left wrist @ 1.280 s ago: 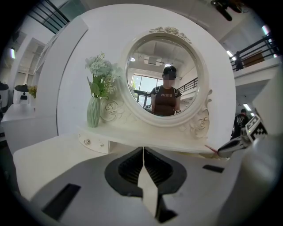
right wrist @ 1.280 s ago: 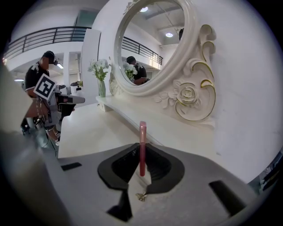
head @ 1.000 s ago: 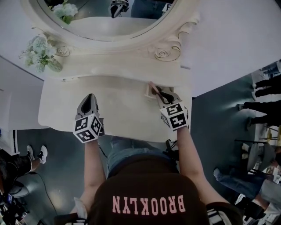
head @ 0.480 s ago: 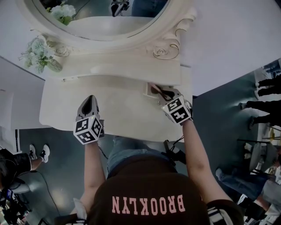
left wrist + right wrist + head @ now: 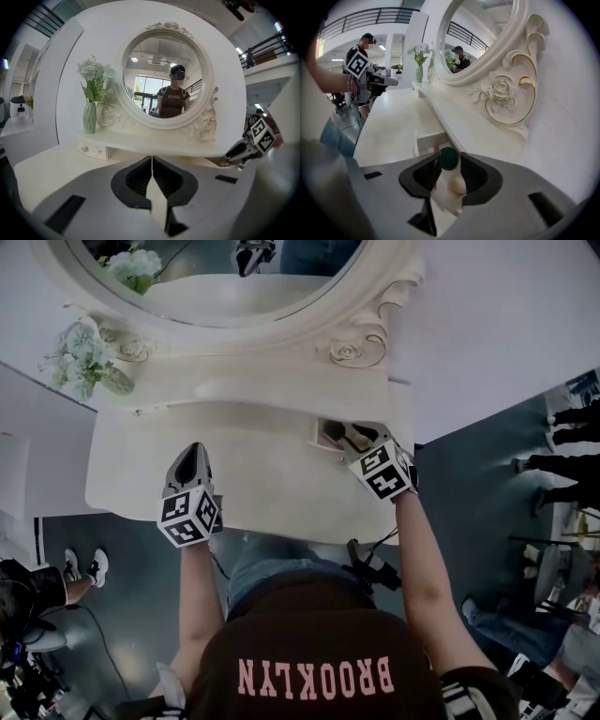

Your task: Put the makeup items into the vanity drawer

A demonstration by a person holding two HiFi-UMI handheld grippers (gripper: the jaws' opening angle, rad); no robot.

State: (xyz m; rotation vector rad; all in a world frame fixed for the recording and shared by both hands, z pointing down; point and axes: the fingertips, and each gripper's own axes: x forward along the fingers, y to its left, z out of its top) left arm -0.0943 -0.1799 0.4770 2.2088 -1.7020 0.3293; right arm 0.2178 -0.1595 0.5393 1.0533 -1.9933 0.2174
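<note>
You're at the drop: your right claw (image 5: 354,440) is at the open drawer (image 5: 423,139) on the far right of the worktop (image 5: 253,465). Its jaws have just been opening, and the green-tipped item (image 5: 449,158) sits between them, apparently released, tip toward the drawer. Your left claw (image 5: 151,161) hangs clenched and empty over the worktop's near left. Next, as I judge it, you widen the jaws until the item drops clear into the drawer, then back out without dragging it along.

Vase of flowers (image 5: 90,117) (beside mirror (image 5: 161,77))
</note>
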